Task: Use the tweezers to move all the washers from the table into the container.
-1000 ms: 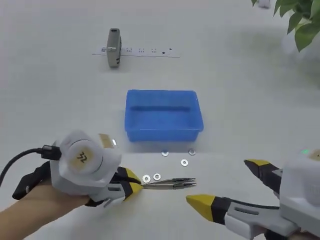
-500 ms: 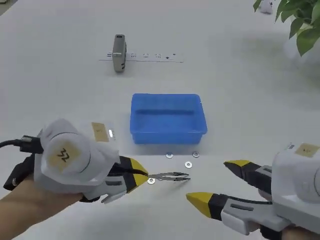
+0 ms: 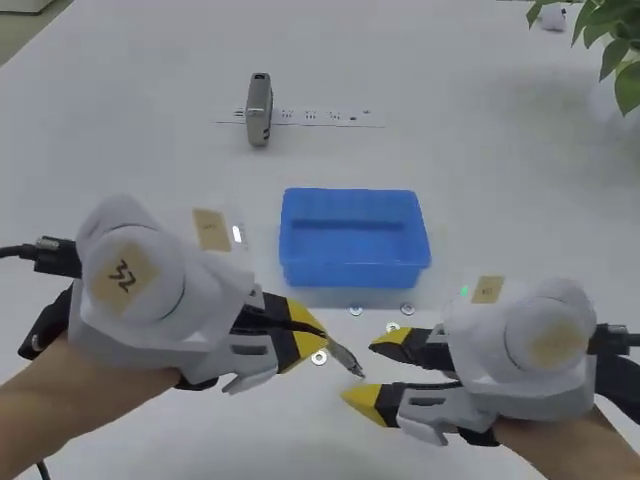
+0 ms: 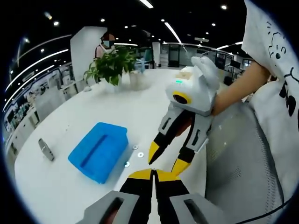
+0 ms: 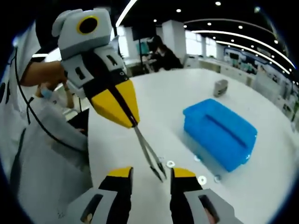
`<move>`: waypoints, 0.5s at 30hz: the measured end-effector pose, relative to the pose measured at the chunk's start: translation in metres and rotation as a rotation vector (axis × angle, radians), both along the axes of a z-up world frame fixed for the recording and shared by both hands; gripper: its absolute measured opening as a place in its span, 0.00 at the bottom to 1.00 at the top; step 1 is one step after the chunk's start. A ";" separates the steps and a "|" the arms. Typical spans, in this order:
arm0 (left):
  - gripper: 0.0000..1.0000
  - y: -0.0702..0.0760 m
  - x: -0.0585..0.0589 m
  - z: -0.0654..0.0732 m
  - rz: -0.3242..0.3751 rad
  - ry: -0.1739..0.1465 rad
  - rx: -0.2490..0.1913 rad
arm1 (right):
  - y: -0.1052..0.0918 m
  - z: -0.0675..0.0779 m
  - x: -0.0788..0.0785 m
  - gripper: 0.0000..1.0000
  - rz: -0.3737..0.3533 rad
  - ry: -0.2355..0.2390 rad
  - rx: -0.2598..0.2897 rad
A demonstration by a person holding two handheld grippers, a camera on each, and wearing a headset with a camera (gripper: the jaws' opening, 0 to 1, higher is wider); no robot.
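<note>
Though slim, pointed metal tweezers (image 3: 346, 360) (shiny) in left tool (image 3: 305, 341)

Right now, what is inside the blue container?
In the head view the blue container shows bare blue floor, no washer on it. Its near wall covers the front strip of floor, which cannot be checked. Some washers lie on the table before it.

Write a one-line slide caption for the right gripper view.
Left gripper holds tweezers near the washers, facing the open right gripper, blue container beyond.
</note>
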State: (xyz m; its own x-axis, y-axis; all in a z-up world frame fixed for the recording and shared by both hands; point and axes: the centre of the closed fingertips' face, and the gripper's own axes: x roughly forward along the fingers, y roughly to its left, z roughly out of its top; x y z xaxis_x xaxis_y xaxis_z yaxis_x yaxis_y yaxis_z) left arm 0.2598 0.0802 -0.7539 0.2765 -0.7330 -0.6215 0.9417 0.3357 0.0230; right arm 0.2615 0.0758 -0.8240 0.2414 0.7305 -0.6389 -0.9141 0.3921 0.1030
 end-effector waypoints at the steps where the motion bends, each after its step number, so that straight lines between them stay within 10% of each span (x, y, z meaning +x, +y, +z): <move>1: 0.00 -0.001 -0.001 0.001 -0.003 0.002 -0.003 | 0.004 0.000 0.000 0.27 0.011 0.003 0.006; 15: 0.01 -0.011 0.004 0.000 0.037 0.010 -0.079 | 0.012 0.000 0.004 0.06 0.076 -0.085 -0.018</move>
